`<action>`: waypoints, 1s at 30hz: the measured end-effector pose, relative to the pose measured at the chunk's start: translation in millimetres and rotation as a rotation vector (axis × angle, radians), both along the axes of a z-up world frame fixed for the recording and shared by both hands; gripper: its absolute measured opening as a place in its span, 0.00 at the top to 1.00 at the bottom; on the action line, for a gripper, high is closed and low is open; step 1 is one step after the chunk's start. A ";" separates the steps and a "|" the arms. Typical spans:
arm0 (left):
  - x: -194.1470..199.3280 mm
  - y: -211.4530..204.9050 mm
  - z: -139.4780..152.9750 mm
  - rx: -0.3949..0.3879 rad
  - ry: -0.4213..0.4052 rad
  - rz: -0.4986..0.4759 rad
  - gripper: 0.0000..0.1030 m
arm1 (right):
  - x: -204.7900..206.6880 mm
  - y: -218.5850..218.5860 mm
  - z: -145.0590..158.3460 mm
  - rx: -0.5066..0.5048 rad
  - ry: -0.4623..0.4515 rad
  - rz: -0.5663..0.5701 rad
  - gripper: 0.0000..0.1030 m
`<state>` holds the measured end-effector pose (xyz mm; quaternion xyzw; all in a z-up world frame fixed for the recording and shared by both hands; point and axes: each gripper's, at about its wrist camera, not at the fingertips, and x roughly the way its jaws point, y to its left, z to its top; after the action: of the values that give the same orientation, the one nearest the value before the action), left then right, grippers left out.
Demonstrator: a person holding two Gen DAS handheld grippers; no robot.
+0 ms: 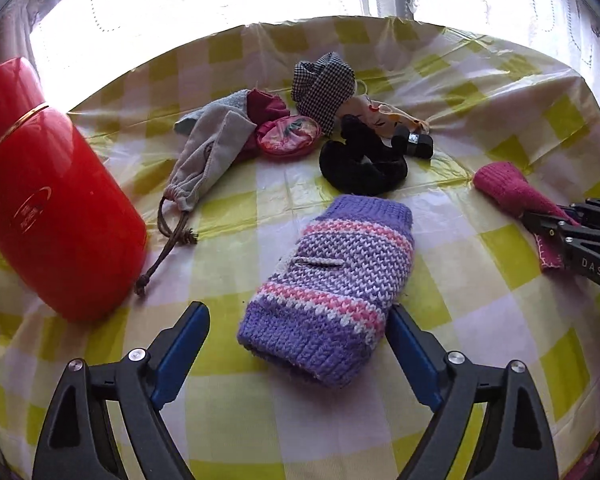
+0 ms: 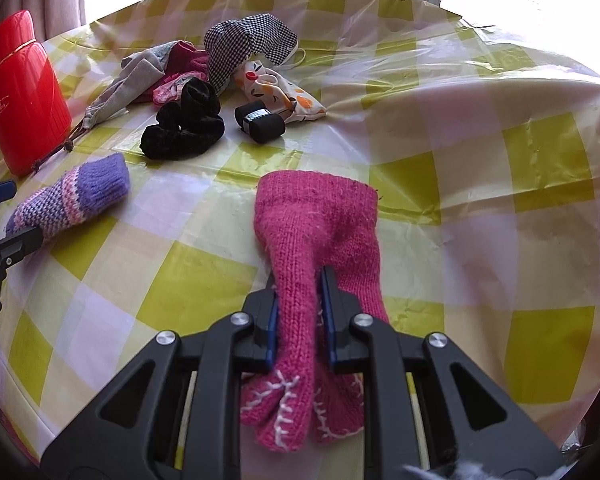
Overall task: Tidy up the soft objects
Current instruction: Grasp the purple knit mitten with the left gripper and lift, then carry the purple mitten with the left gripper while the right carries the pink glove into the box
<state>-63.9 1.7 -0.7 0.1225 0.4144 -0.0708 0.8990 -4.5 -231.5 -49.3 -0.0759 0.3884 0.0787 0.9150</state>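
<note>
A purple knitted mitt (image 1: 328,280) with pink and white stripes lies flat on the checked tablecloth (image 1: 228,208). My left gripper (image 1: 296,312) stands open around its near end; the left pad is clear of the wool and the right pad is at its edge. In the right wrist view that mitt (image 2: 72,200) lies at the far left beside the left gripper (image 2: 12,216). My right gripper (image 2: 300,276) is shut on a fold of a pink knitted mitt (image 2: 316,216) with white stitching, which rests on the cloth. The left wrist view shows the pink mitt (image 1: 508,192) and right gripper (image 1: 560,232) at the right edge.
A red plastic container (image 1: 48,200) stands at the left. Behind lies a pile: a grey drawstring pouch (image 1: 208,148), a round pink pouch (image 1: 288,140), checked cloth (image 1: 324,84), a black scrunchie (image 1: 360,168), a white printed pouch (image 2: 276,92) and a black roll (image 2: 260,120). Curtains hang beyond the table's far edge.
</note>
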 end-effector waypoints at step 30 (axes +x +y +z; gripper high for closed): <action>-95.4 27.2 50.5 -0.325 -0.097 0.111 0.62 | -108.1 14.7 60.0 0.240 -0.177 0.076 0.85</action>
<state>-159.3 28.9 49.9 -0.0441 0.3598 -0.0811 0.9285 -112.6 -216.8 10.7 0.0126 0.2908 0.1519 0.9446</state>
